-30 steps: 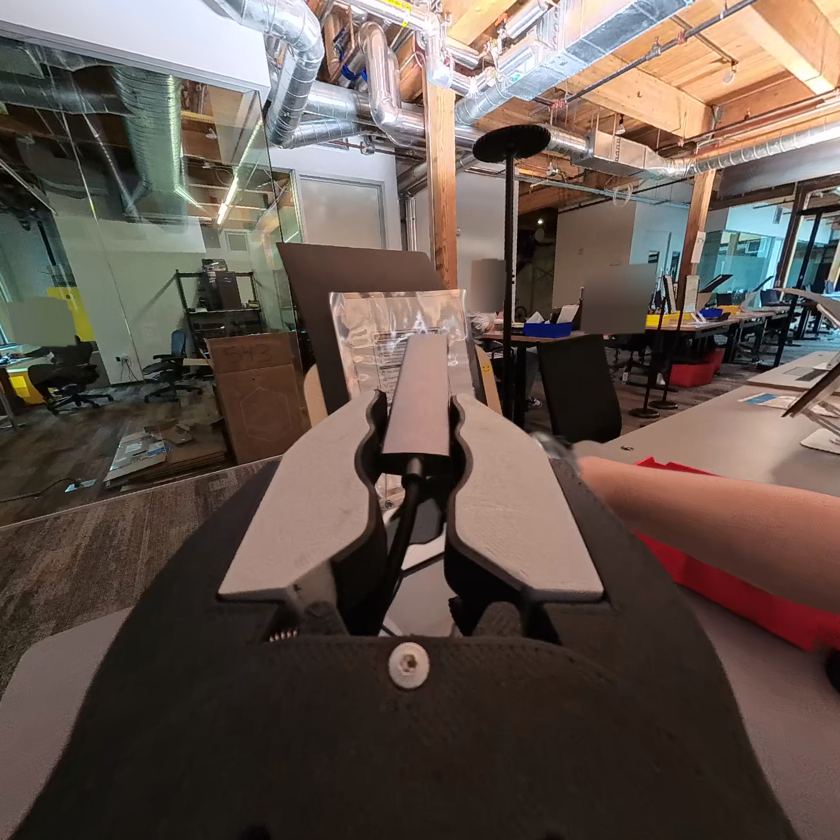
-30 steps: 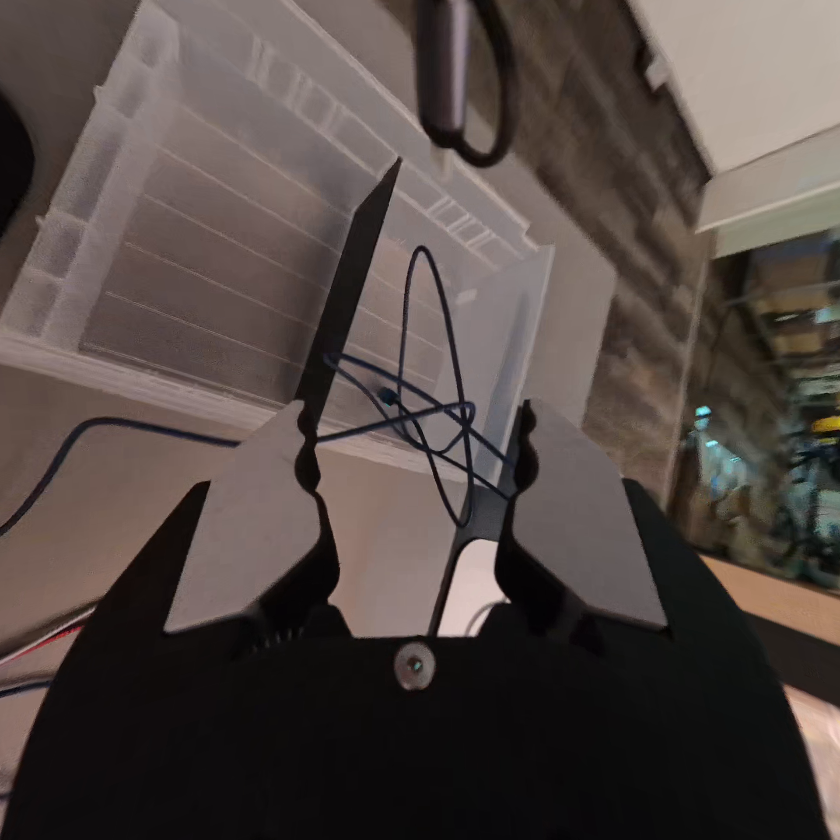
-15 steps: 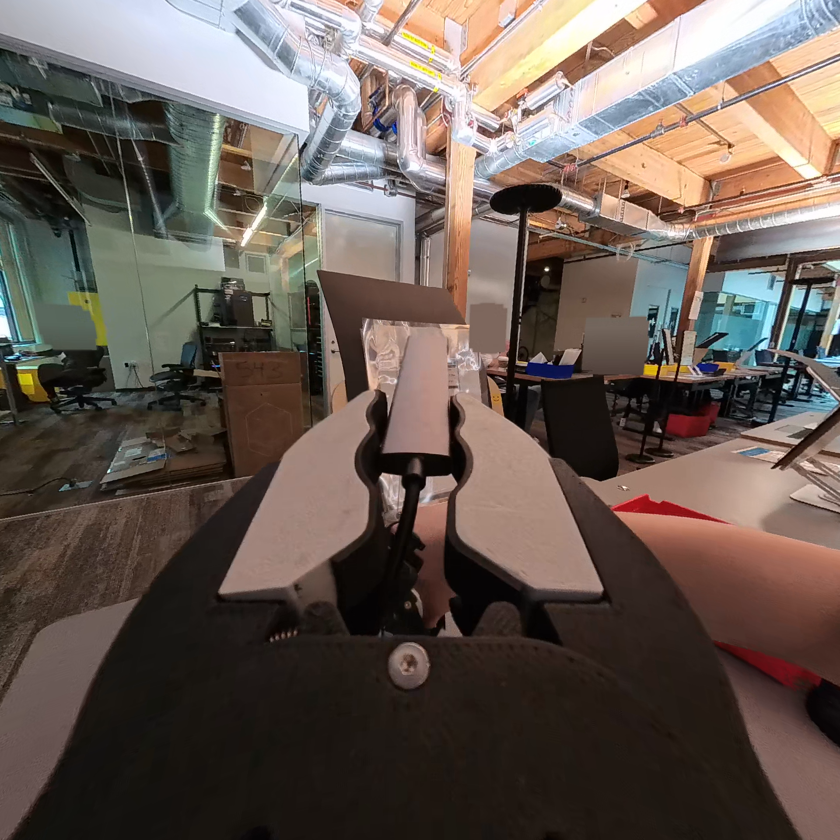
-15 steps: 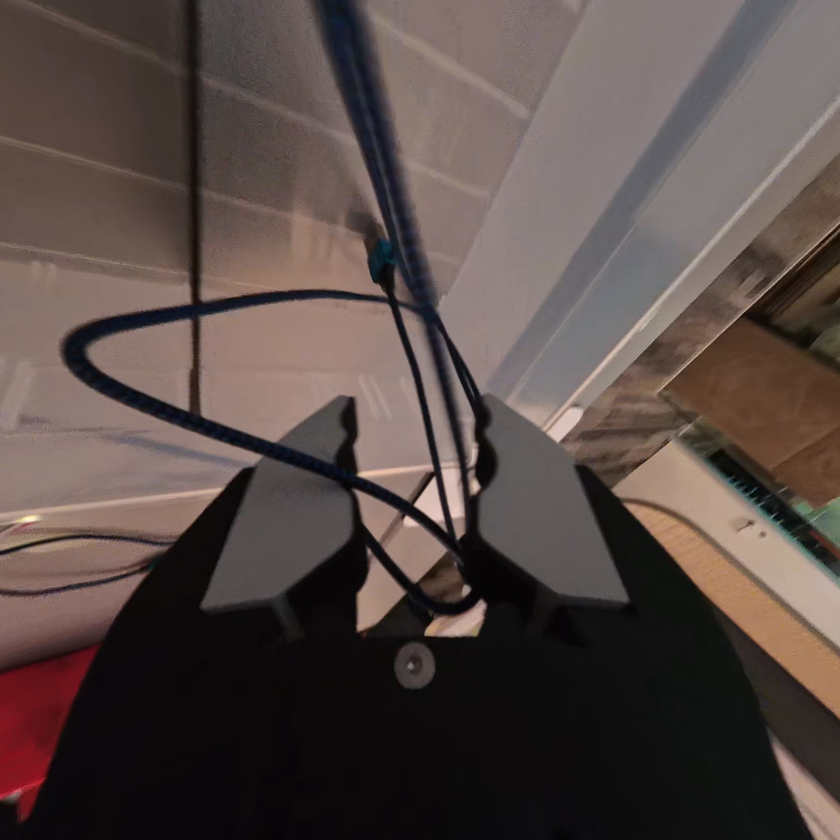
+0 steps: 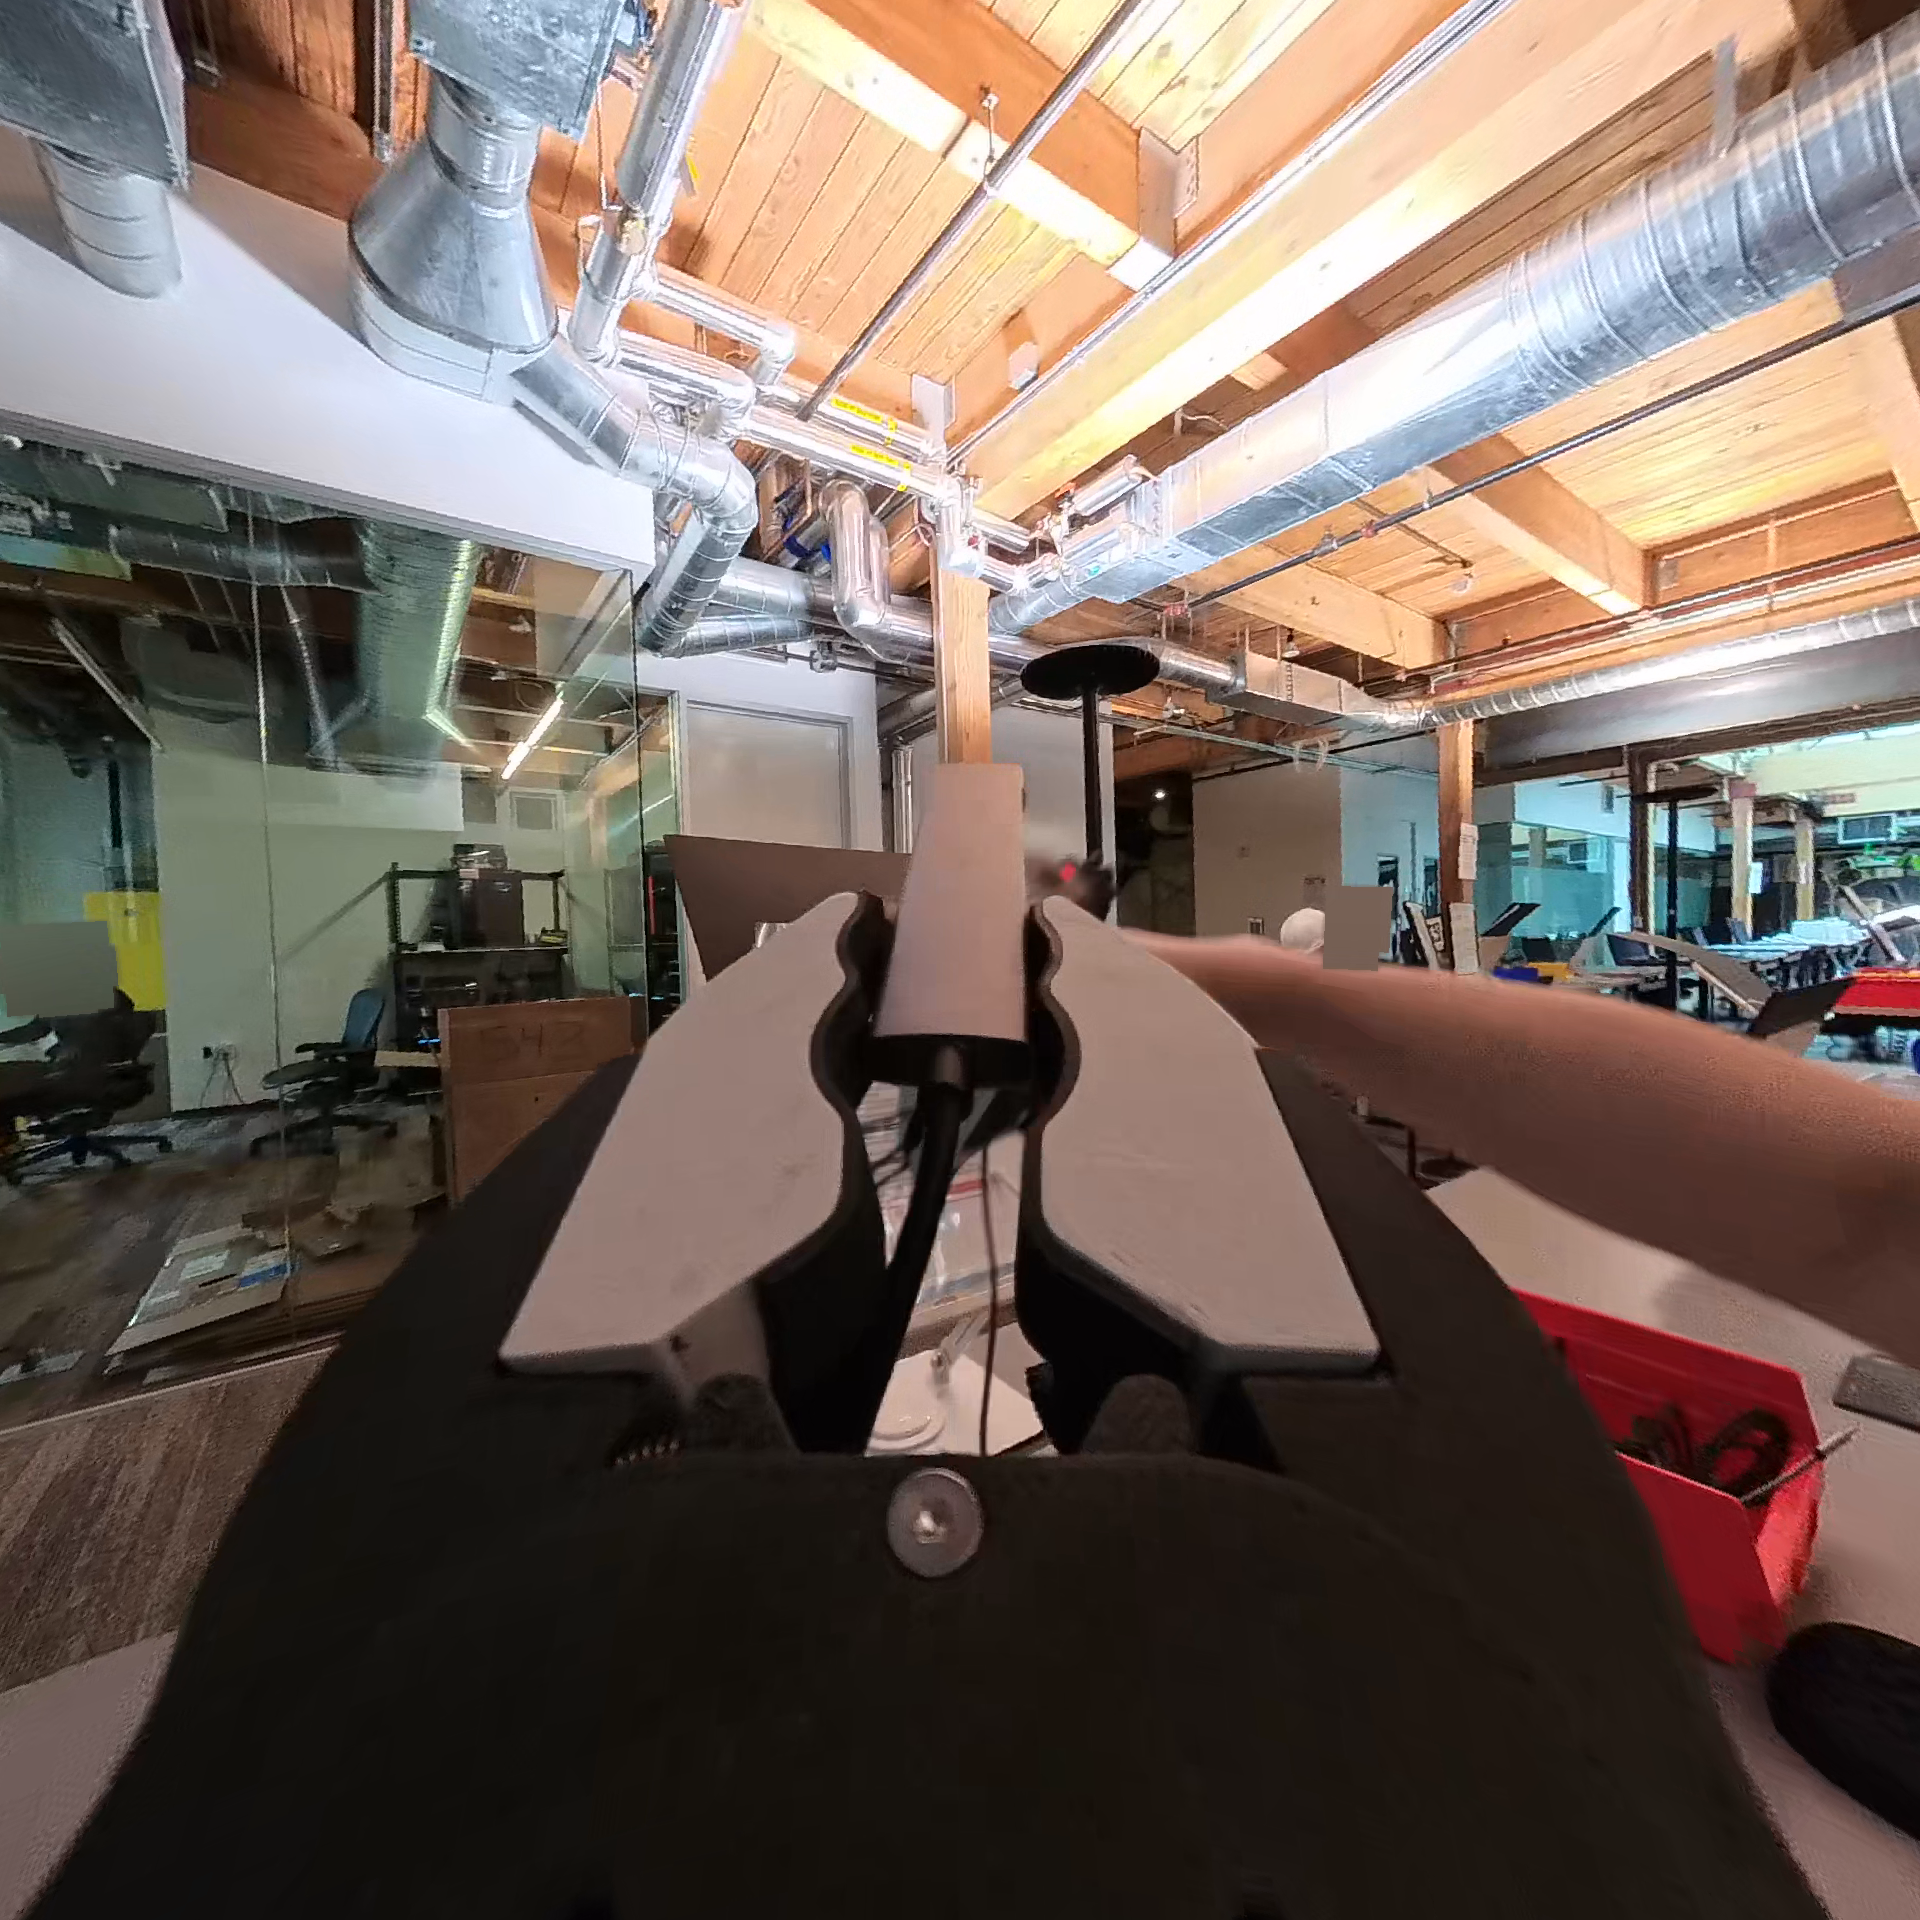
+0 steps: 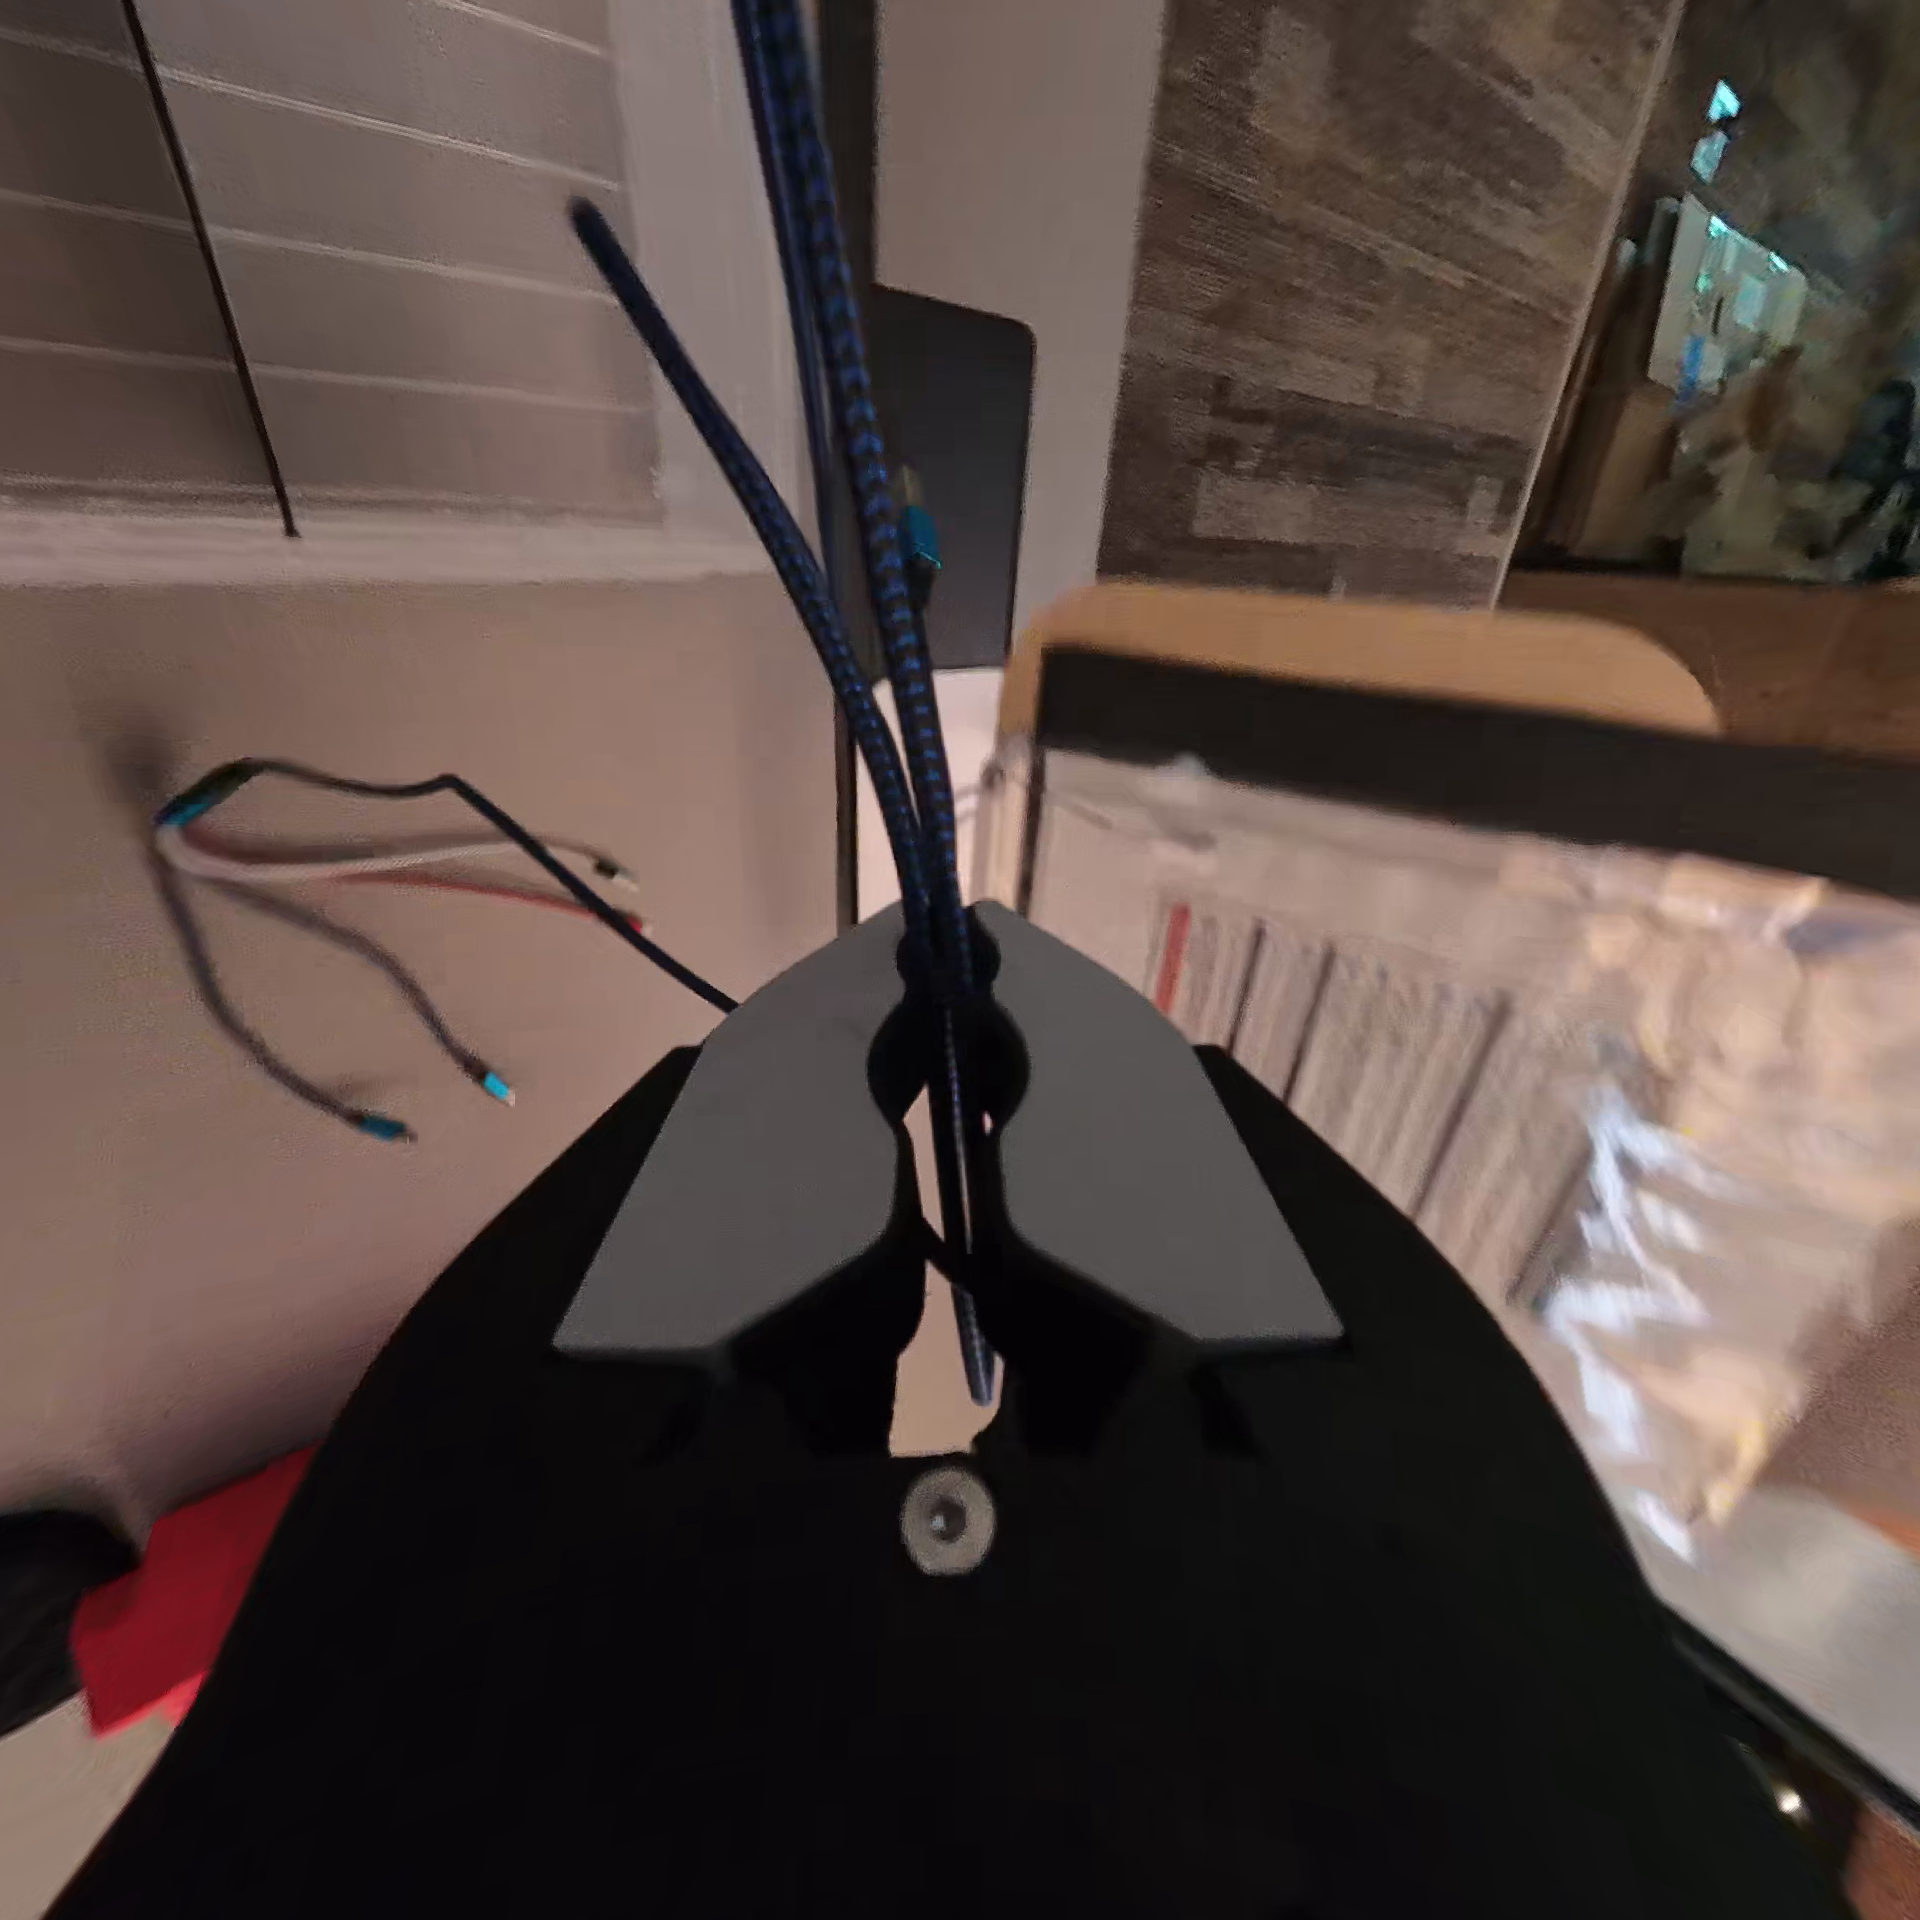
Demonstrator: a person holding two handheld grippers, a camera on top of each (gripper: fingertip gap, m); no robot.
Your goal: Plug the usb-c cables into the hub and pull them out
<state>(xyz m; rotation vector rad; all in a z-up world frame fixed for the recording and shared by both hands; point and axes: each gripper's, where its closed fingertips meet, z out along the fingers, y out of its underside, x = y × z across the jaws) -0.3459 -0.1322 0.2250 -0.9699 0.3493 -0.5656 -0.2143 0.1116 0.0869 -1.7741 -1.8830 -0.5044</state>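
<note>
The pale surface point(image 6: 343, 1195) carries a clear ribbed bin point(image 6: 343, 312) at its far edge; one thin dark strand crosses the bin's floor, and what else lies in it cannot be told. Beside the bin, a clear plastic bag point(image 6: 1507, 1039) lies with blurred packets inside. A red bin point(image 5: 1704, 1455) sits on the surface right of the hub and holds dark coiled cords and a screw. A person's forearm point(image 5: 1558, 1081) reaches across above it.

The hub point(image 5: 961, 925) is a slim grey bar, raised off the surface and pointing up and away, with a black lead point(image 5: 925, 1195) hanging from its near end. The left claw point(image 5: 951, 935) is clamped narrow on its sides.

The cable point(image 6: 883, 582), braided blue and black, runs doubled upward past the bin. The right claw point(image 6: 940, 925) is pinched nearly closed around its strands. A teal plug point(image 6: 920, 540) hangs beside them. Loose wires point(image 6: 364, 914) with teal tips lie fanned out near the bin.
</note>
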